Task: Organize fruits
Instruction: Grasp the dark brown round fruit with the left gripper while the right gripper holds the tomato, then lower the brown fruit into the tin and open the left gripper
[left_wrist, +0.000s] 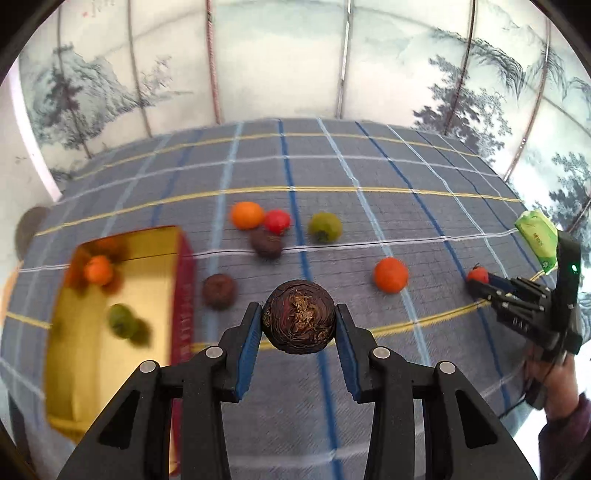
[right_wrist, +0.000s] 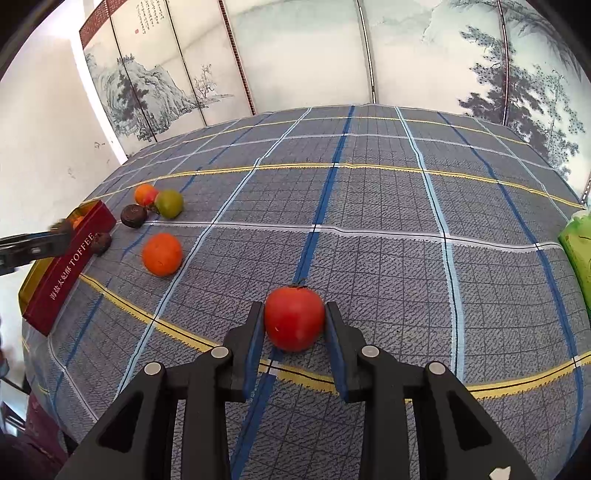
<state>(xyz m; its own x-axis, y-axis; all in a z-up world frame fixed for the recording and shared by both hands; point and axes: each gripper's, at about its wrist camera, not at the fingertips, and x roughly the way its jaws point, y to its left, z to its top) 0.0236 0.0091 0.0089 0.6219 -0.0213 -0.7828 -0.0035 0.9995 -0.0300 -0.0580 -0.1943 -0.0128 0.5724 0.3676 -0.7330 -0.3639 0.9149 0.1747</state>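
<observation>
My left gripper (left_wrist: 298, 319) is shut on a dark brown round fruit (left_wrist: 298, 316), held above the cloth to the right of the gold-lined tin box (left_wrist: 155, 243). The box holds an orange fruit (left_wrist: 98, 270) and a green fruit (left_wrist: 122, 320). My right gripper (right_wrist: 294, 319) is shut on a red tomato (right_wrist: 294, 318) at the cloth; it also shows in the left wrist view (left_wrist: 476, 281). Loose on the cloth lie an orange (left_wrist: 390, 274), a green fruit (left_wrist: 325, 226), a red fruit (left_wrist: 277, 220), another orange (left_wrist: 246, 215) and two brown fruits (left_wrist: 266, 242) (left_wrist: 219, 290).
The table wears a blue-grey checked cloth (right_wrist: 369, 206). A green packet (left_wrist: 537, 240) lies at the table's right edge, also in the right wrist view (right_wrist: 578, 251). The box's red side reads TOFFEE (right_wrist: 70, 266). A painted folding screen (right_wrist: 295, 55) stands behind the table.
</observation>
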